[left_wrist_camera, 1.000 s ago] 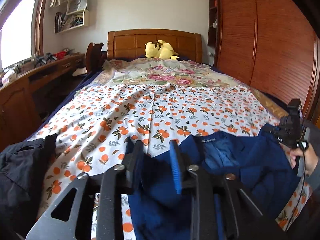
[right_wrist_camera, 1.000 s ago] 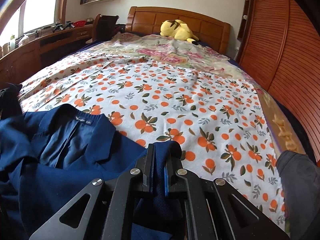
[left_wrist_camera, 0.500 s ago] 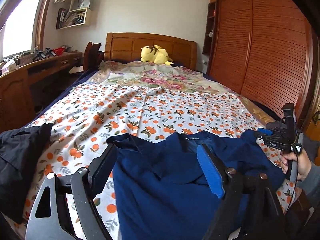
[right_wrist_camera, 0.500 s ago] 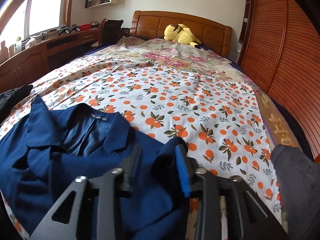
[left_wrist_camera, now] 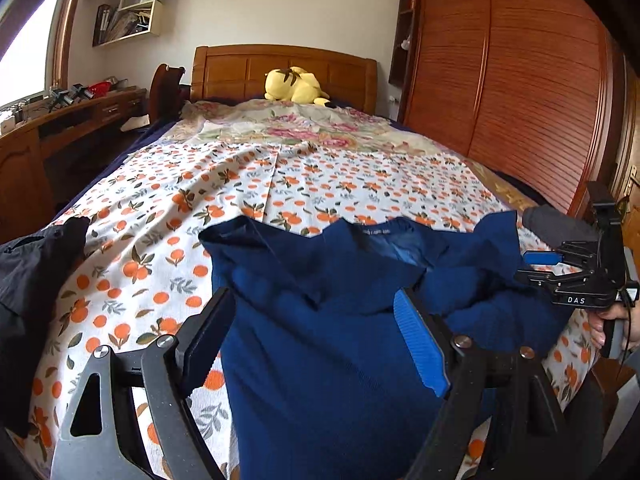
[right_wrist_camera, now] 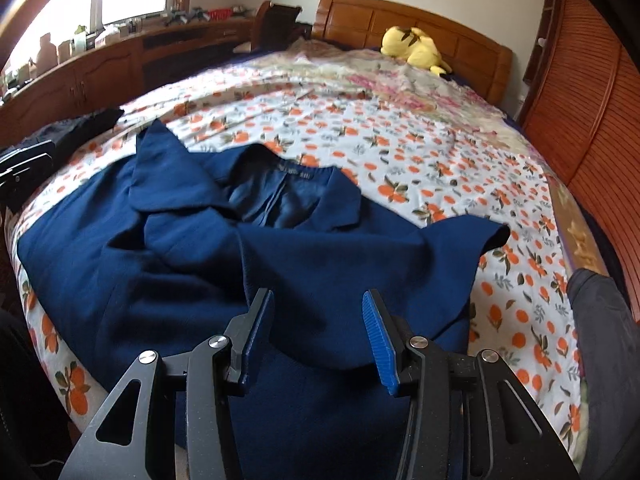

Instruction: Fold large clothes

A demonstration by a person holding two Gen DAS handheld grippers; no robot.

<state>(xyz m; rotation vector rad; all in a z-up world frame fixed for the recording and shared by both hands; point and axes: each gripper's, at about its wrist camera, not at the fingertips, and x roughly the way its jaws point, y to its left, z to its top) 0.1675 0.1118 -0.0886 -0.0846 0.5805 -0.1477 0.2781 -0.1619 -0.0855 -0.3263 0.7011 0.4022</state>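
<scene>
A navy blue jacket (left_wrist_camera: 340, 380) lies spread on the orange-print bedsheet (left_wrist_camera: 160, 240) at the foot of the bed, collar and label (right_wrist_camera: 294, 168) toward the headboard. My left gripper (left_wrist_camera: 312, 296) stands wide open above the jacket's left part, its pads clear of the cloth. My right gripper (right_wrist_camera: 317, 295) hovers over the jacket's (right_wrist_camera: 192, 240) right front. Its jaws are opening, with cloth lying below the gap and nothing pinched. In the left wrist view the right gripper (left_wrist_camera: 532, 268) shows at the right edge, held by a hand.
A black garment (left_wrist_camera: 32, 272) lies at the bed's left edge and a grey one (right_wrist_camera: 600, 320) at the right. A yellow plush toy (left_wrist_camera: 296, 86) rests by the headboard. A wooden wardrobe (left_wrist_camera: 500, 80) lines the right side, a desk (left_wrist_camera: 60, 120) the left.
Both grippers were shut on navy cloth a second ago. Both have opened and let it go, and the jacket now lies flatter on the sheet. The right gripper has drawn back toward the bed's foot.
</scene>
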